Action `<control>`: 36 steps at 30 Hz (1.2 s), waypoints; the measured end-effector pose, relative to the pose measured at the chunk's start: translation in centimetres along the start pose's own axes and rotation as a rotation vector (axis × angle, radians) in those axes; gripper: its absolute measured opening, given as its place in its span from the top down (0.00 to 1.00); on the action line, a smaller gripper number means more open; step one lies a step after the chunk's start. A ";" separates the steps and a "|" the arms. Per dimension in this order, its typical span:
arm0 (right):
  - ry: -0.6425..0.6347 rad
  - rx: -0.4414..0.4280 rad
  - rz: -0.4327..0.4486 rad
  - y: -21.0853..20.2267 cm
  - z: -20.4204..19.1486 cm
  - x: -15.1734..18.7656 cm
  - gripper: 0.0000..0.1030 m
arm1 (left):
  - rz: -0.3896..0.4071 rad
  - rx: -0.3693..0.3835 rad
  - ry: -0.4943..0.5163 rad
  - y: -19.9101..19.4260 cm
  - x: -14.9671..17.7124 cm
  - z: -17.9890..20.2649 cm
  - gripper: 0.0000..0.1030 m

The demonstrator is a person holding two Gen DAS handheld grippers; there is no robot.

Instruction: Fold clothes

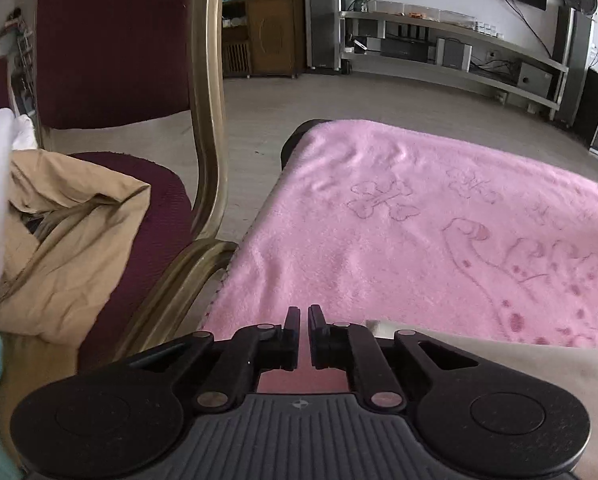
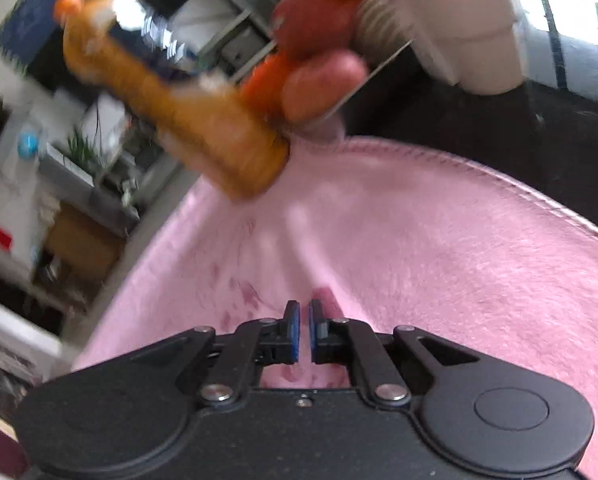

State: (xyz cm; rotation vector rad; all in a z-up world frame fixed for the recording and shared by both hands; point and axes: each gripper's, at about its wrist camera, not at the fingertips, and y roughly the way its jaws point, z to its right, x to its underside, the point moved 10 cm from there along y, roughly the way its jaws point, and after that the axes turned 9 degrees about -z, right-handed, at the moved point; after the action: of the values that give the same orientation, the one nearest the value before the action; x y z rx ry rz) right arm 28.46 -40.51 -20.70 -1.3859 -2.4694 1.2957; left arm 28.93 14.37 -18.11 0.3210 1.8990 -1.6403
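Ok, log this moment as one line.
task: fold clothes | left tongs: shut, empty | right tongs: shut, empty | pink towel: spread flat | beige garment: on chair

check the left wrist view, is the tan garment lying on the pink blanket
No, the tan garment is heaped on the maroon chair, beside the pink blanket.

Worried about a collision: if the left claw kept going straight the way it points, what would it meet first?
Most likely the pink blanket spread just ahead of the left claw; nothing else shows in that line, though depth is unclear.
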 end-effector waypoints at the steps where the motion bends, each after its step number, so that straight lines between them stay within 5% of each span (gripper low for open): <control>1: 0.015 -0.030 -0.003 -0.8 -0.8 0.2 0.94 | -0.005 0.006 0.013 -0.8 0.1 0.2 0.91; 6: -0.020 -0.155 -0.064 -5.7 -4.9 1.4 0.93 | -0.038 0.065 0.138 -6.2 1.5 2.1 0.86; 9: -0.101 -0.169 -0.112 -8.5 -6.6 2.7 0.88 | -0.048 0.089 0.198 -8.0 3.0 2.7 0.85; 11: -0.163 -0.169 -0.153 -9.1 -6.9 4.0 0.88 | -0.067 0.170 0.206 -7.7 4.2 3.5 0.85; 15: -0.163 -0.147 -0.313 -6.4 -5.2 7.8 0.88 | -0.143 0.359 0.197 -5.8 6.2 5.6 0.87; 18: -0.064 -0.187 -0.488 -3.0 -4.6 10.3 0.88 | -0.180 0.338 0.265 -4.2 7.2 7.2 0.87; 20: -0.117 -0.162 -0.525 -1.9 -4.9 11.0 0.88 | -0.195 0.316 0.271 -3.7 7.4 6.9 0.86; 23: -0.144 -0.099 -0.525 -1.7 -4.0 11.0 0.88 | -0.216 0.282 0.280 -3.0 7.8 6.4 0.83; 26: -0.066 -0.009 -0.476 -2.7 -0.8 9.9 1.00 | -0.212 0.217 0.276 -3.4 8.1 4.9 0.85; 30: -0.057 0.156 -0.279 -7.1 2.8 7.2 0.93 | -0.190 0.069 0.290 -5.5 9.3 1.4 0.88; 32: -0.066 0.170 -0.218 -9.5 3.6 6.6 0.93 | -0.186 0.054 0.289 -6.8 10.6 0.1 0.88; 36: -0.027 0.021 -0.243 -12.5 3.5 8.8 0.88 | -0.186 0.165 0.228 -9.7 12.9 -0.3 0.88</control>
State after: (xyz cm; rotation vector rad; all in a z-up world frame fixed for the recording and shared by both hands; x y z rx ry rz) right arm 13.13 -39.69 -17.67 -1.0307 -2.5356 1.2889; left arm 13.33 10.09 -17.69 0.4255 2.0131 -1.9619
